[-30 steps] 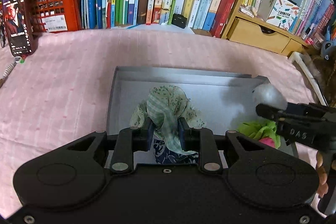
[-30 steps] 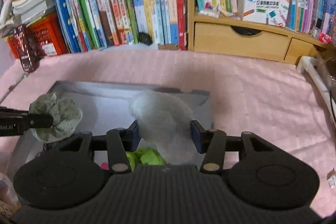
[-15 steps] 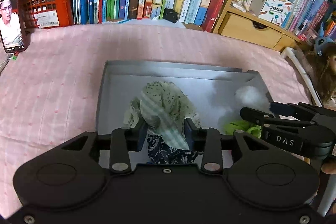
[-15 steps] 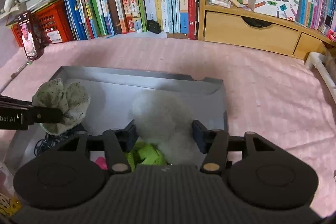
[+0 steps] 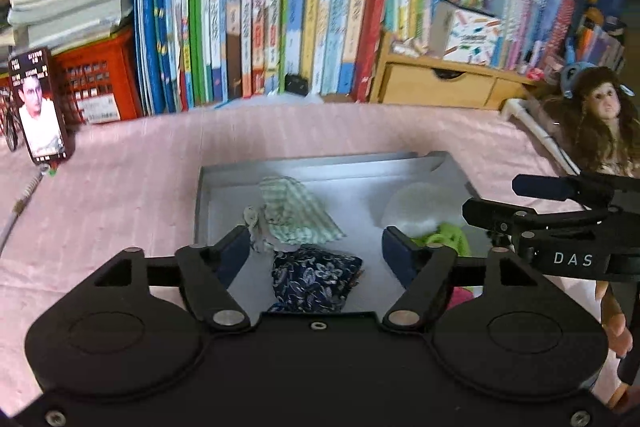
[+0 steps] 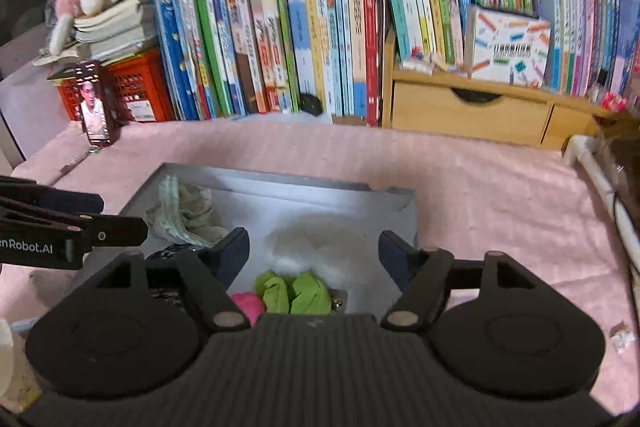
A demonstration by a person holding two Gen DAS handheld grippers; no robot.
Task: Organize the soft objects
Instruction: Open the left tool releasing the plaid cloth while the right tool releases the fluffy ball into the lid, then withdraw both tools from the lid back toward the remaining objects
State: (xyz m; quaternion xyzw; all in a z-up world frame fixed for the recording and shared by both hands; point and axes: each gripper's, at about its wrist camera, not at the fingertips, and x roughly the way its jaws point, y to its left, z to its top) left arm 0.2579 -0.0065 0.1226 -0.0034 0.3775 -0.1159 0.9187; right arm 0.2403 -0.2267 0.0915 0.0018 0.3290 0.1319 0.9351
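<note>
While both sets of jaws have just been opening, the left gripper (image 5: 314,251) stands released above the green patterned cloth (image 5: 294,213), dropped by the grey tray's (image 5: 320,165) left wall, nothing between its pads. Rightward, the right gripper (image 6: 314,251), also released, hangs over the white fluff (image 6: 312,247) near the right wall. Readable: "DAS", "enRobot.AI".

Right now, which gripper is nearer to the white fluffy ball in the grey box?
Right. The right gripper is open directly over the white fluffy ball; the left gripper is open over the green patterned cloth, further to the ball's left.
</note>
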